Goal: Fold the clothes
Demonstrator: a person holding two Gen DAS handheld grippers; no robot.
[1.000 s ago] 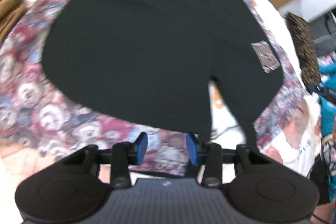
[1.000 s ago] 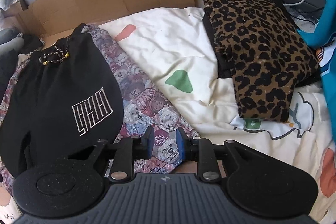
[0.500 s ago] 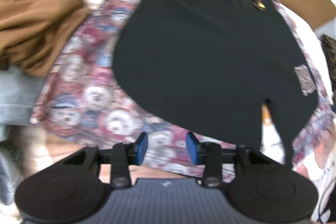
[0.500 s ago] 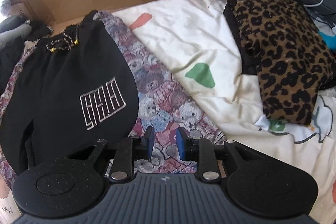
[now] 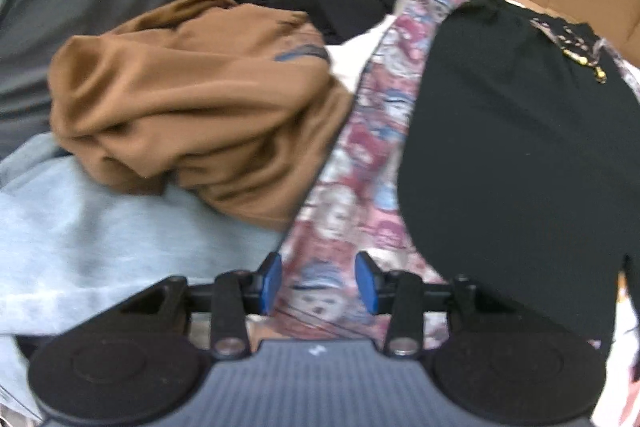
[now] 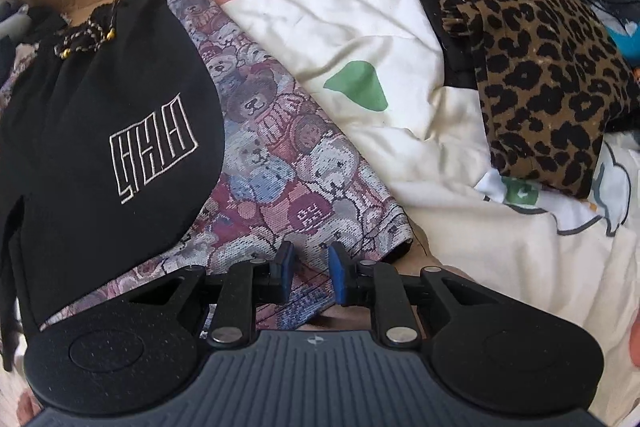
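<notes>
Right wrist, black shorts (image 6: 92, 131) flat, waistband far (tongs (image 6: 310, 271) parted)

Left wrist view: motion-blurred, soft throughout. Right wrist view: sharp, evenly daylit. Both show fisheye bending at edges.

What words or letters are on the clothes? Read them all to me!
Black shorts: white outlined blocky logo, stylised, perhaps "YHA"; not sure.
Bear cloth: small white mark on a maroon bear, unreadable.
Brown garment: blue print, blurred, unreadable.

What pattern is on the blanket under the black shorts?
Teddy bears, in pink, blue and grey; clearest in the right wrist view.
</notes>
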